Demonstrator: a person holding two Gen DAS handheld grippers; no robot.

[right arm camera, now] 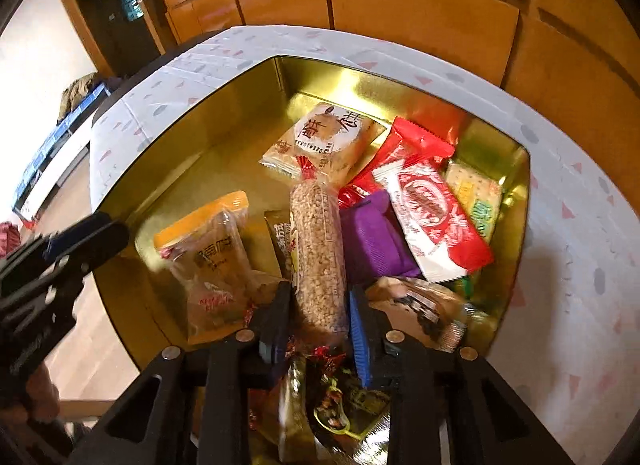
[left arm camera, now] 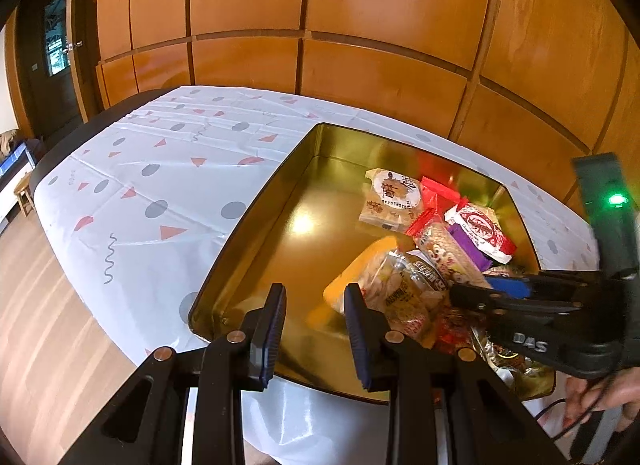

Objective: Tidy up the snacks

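A gold tin [left arm camera: 256, 225] [right arm camera: 180, 125] on the table holds several wrapped snacks. My right gripper [right arm camera: 318, 317] is over the tin, its fingers on either side of a long puffed-grain roll [right arm camera: 318, 249] [left arm camera: 444, 249] that lies among the pile. My left gripper [left arm camera: 316, 329] is open and empty at the tin's near left rim, next to a clear yellow-topped cracker pack [left arm camera: 384, 281] [right arm camera: 212, 257]. A red-and-white wafer bar [right arm camera: 432, 217], a purple pack [right arm camera: 372, 237] and a round-label pastry pack [right arm camera: 324, 141] lie in the far half.
The table wears a white cloth [left arm camera: 152, 185] with grey dots and red triangles. Wooden wall panels [left arm camera: 360, 25] stand behind it. More wrapped sweets [right arm camera: 336, 397] lie under my right gripper. The table edge drops to a wooden floor [left arm camera: 40, 325] on the left.
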